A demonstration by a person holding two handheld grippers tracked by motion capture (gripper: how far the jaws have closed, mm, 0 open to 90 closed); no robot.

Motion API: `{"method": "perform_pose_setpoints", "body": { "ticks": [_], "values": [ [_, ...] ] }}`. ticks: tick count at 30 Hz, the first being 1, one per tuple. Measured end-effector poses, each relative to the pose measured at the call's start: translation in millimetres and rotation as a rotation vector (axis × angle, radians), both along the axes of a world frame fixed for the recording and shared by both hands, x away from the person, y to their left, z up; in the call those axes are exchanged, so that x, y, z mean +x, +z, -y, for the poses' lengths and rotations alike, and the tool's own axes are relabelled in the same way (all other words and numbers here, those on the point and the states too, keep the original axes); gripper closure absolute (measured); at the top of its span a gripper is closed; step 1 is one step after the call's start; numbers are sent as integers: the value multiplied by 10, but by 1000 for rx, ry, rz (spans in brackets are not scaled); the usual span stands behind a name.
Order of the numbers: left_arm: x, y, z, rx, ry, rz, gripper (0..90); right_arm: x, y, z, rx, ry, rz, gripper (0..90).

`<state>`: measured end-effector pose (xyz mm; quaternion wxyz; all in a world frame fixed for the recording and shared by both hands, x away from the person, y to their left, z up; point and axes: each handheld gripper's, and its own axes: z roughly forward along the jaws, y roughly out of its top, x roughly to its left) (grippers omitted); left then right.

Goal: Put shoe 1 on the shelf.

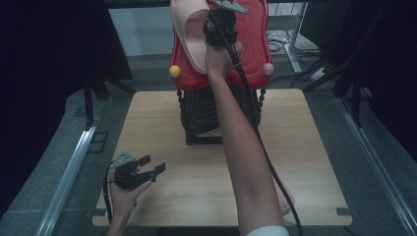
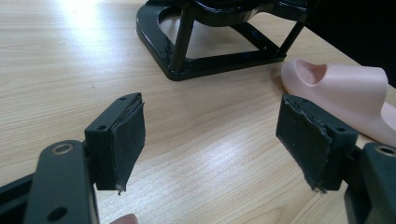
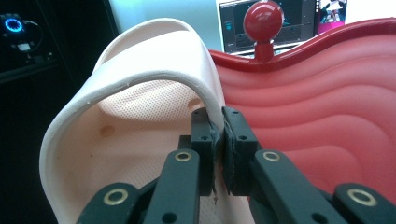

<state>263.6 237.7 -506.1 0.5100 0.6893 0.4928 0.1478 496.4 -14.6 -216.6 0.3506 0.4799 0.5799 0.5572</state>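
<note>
Right tool (image 3: pixel 218 149) pinches one pink slipper's (image 3: pixel 140 121) strap at the red rack (image 1: pixel 255 44). Second slipper (image 2: pixel 345 100) lies near the surface's right edge; left tool (image 2: pixel 210 140) spread, idle.

Pale pink slipper (image 3: pixel 140 107) with dotted insole against glossy red wavy-ribbed rack top (image 3: pixel 322 121), red ball knob (image 3: pixel 263 19), black rack base (image 2: pixel 210 46), light woodgrain table (image 1: pixel 196 196), black grippers

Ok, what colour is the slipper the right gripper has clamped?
Pale pink slipper, pinched at its strap edge by the right gripper; the right gripper view shows it best.
</note>
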Motion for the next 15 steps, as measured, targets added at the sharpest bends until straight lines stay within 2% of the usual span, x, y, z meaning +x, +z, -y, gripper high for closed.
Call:
{"method": "perform_pose_setpoints", "body": {
  "ticks": [4,8,13,15],
  "values": [
    [-8,8,-11,-4,2,4,240,5,-55,-34,-18,-2,16,800],
    [-10,14,-7,-5,0,6,240,-70,-19,-13,-28,6,25,699],
    [-11,19,7,-6,0,7,240,-164,9,76,-24,53,21,646],
    [-12,26,18,-1,-1,8,239,-259,-8,169,-16,96,3,634]
  ]
}}
